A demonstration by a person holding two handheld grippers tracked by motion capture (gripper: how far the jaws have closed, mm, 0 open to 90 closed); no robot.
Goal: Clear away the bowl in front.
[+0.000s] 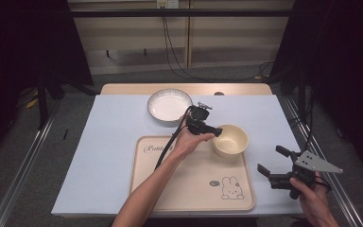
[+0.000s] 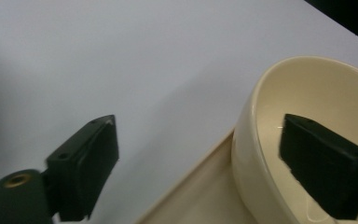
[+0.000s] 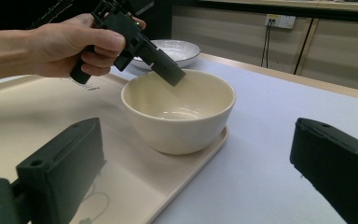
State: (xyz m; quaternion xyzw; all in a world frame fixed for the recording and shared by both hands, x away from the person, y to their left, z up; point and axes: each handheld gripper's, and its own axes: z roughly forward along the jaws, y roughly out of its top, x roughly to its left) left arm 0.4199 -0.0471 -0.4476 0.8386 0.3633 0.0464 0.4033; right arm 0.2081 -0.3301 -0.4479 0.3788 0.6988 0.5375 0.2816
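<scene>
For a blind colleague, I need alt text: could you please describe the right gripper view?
A hand holds the left claw over the rim of a cream bowl, one jaw inside it and not pressing. The bowl stands at the corner of a beige tray on a pale table, with a white plate behind. The right claw is open in front, empty.

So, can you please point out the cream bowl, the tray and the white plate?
cream bowl (image 1: 230, 140), high view, on its inner wall.
tray (image 1: 189, 189), high view, on a bare part of its floor.
white plate (image 1: 169, 105), high view, on its middle.
</scene>
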